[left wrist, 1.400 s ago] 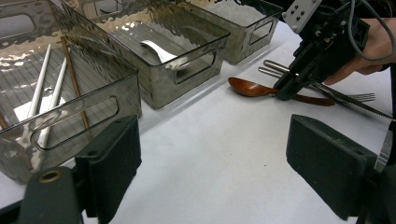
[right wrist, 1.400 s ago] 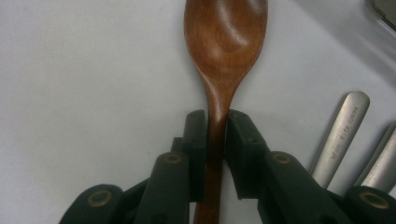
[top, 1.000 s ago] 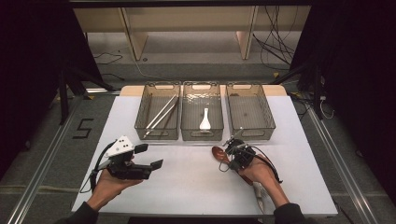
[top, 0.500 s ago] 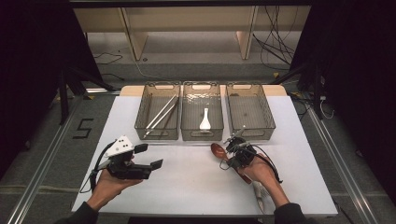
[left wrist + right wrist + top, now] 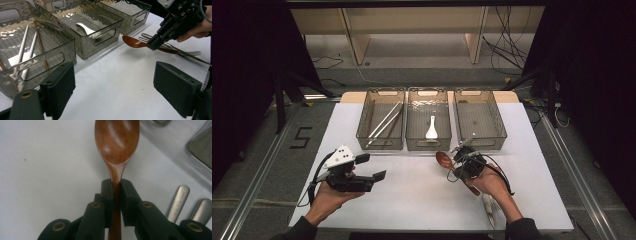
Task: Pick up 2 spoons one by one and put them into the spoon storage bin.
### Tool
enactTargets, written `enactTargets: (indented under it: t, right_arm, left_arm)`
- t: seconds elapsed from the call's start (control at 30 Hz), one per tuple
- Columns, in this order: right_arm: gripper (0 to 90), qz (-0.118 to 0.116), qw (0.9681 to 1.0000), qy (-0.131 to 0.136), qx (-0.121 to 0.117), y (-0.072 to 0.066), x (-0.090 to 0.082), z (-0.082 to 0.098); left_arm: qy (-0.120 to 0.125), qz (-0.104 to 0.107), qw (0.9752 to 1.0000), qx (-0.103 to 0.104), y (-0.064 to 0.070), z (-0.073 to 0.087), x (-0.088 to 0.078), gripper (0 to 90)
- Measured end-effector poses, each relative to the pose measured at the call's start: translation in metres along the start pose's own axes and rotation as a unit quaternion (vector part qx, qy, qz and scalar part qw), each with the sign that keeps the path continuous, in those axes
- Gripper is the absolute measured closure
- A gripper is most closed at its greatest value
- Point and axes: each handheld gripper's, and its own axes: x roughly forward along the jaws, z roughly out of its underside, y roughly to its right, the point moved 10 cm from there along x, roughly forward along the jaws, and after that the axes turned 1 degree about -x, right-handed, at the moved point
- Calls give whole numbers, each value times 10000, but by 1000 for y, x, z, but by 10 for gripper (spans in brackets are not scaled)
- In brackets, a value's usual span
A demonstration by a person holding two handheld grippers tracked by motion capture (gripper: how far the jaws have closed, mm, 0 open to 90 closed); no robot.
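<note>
Right gripper (image 5: 463,164) clamps a wooden spoon (image 5: 117,143) by its neck, bowl pointing toward the middle bin (image 5: 428,145) just beyond. Left gripper (image 5: 371,167) rests open, farther away.

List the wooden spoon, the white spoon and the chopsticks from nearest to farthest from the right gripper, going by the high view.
1. wooden spoon: clamped in the right gripper, bowl pointing left of it.
2. white spoon: in the middle bin, just beyond the gripper.
3. chopsticks: in the left bin, farthest off to the left.
</note>
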Motion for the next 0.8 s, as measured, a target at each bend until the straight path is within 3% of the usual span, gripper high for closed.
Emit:
enactTargets:
  t: [0.8]
  right_arm:
    - [826,58,9983,583,44,6,-31,-17]
  left_arm:
    - [28,8,10000,2,0,-1,0,168]
